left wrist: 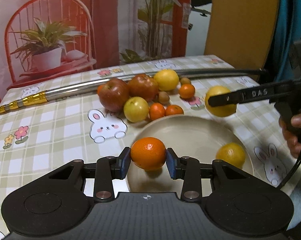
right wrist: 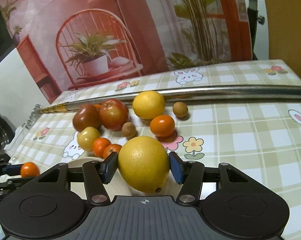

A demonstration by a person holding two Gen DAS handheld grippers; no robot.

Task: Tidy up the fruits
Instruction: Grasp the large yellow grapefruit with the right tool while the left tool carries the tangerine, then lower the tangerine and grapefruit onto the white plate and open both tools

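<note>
Tablecloth (left wrist: 50, 124): checked green and white with rabbits and flowers, spread under everything I work over.
Rod (left wrist: 114, 82): long steel bar with a gold-banded end, lying across the cloth well beyond my plate, just behind the fruit pile.
Plate (left wrist: 190, 132): cream and round, my landmark, right in front of my left tongs.
My right tongs (right wrist: 143, 165): blue pads pressed on both sides of a large yellow citrus (right wrist: 144, 164), which I carry above the cloth just past the plate's far right rim; my hand (left wrist: 294, 132) shows at the plate's right.
My left tongs (left wrist: 148, 158): pads clamped on an orange mandarin (left wrist: 148, 153), held over the plate's near left part.
Apples (left wrist: 128, 93): two red ones side by side, beyond the plate's far left rim.
Yellow fruit on table (left wrist: 166, 79): one behind the apples near the rod, a smaller one (left wrist: 136, 109) just off the plate's far left rim.
Yellow fruit on plate (left wrist: 231, 155): lying alone at the plate's right side.
Loose mandarins (left wrist: 157, 111): two touching the plate's far rim, another (left wrist: 187, 91) farther back.
Brown round fruits (left wrist: 163, 97): two small ones, among the pile beyond the plate.
</note>
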